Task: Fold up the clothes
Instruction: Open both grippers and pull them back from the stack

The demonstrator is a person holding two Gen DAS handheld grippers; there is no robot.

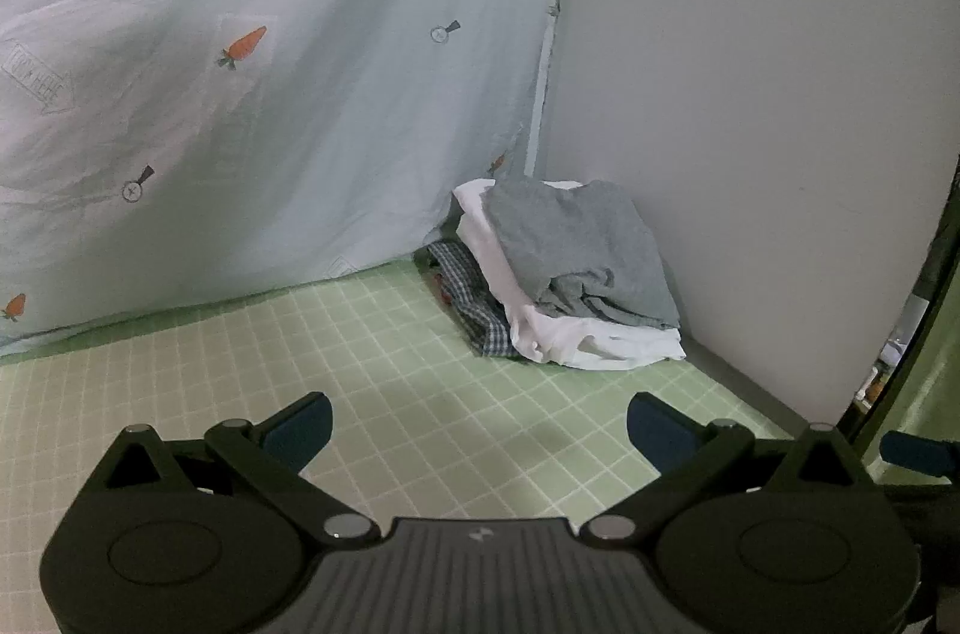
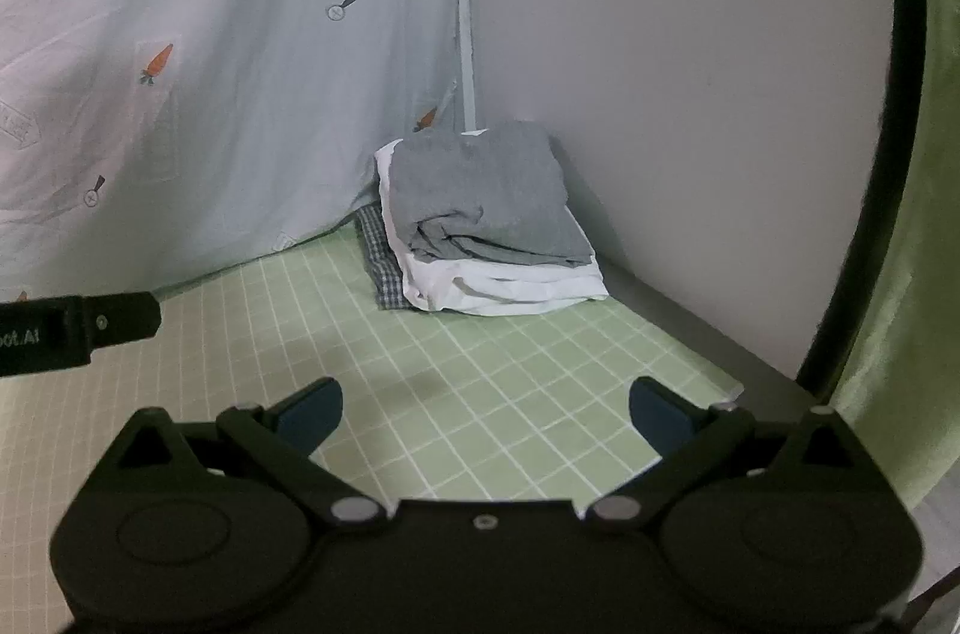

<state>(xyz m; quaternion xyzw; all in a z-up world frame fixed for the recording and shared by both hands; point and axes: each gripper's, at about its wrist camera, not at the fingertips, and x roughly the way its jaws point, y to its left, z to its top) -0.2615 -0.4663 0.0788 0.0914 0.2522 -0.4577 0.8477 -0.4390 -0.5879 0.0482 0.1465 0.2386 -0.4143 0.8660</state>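
Stack of folded clothes, grey garment [image 1: 576,250] over white garment [image 1: 564,334] over checked garment [image 1: 474,292], set in far corner of green checked cloth [image 1: 390,382]. Left gripper [image 1: 480,424] and right gripper [image 2: 486,415] hovering near, both spread wide, holding nothing. Judged between garments: next, fetch another unfolded item, none visible.

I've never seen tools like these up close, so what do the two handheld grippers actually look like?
Both match: the left gripper and right gripper are matte black, with round pivot housings, silver pins, angled link arms and dark blue finger pads. The left one's side carries white lettering.
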